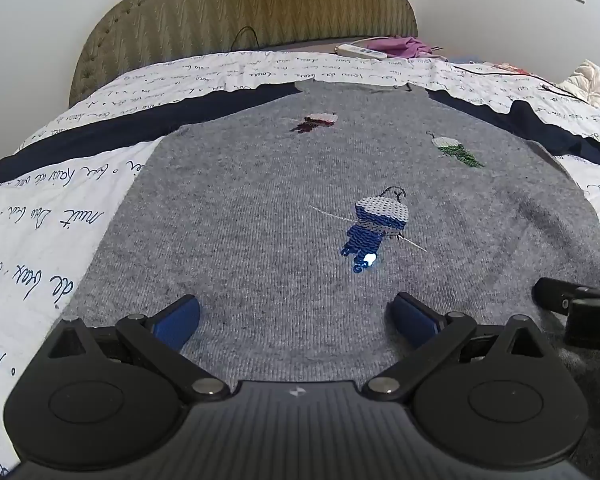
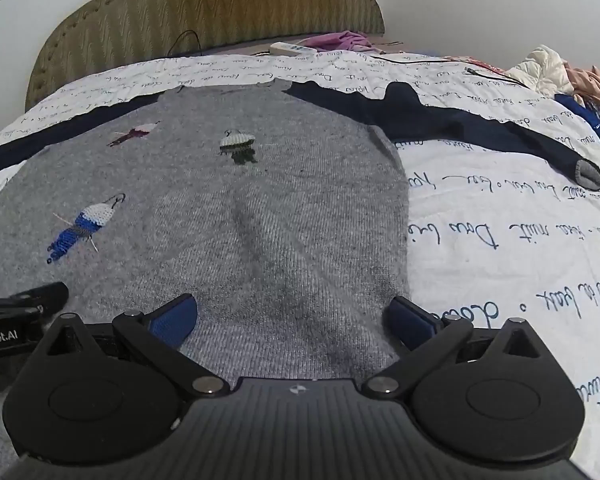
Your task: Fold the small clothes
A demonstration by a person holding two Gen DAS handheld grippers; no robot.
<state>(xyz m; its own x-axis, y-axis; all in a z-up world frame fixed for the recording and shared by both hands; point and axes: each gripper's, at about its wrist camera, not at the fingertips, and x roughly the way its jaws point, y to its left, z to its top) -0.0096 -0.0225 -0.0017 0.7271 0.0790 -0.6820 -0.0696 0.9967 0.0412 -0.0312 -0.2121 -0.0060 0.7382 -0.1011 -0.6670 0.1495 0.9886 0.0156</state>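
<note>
Sweater (image 1: 260, 208), grey w/ navy sleeves, lies flat on script-print bedsheet (image 1: 40, 220). Left gripper (image 1: 294, 322) & right gripper (image 2: 292, 322) hover over its hem, both jaws wide, nothing held.

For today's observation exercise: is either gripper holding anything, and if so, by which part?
Nothing is held. The left gripper and the right gripper both stand wide open above the grey sweater, near its bottom edge.
</note>
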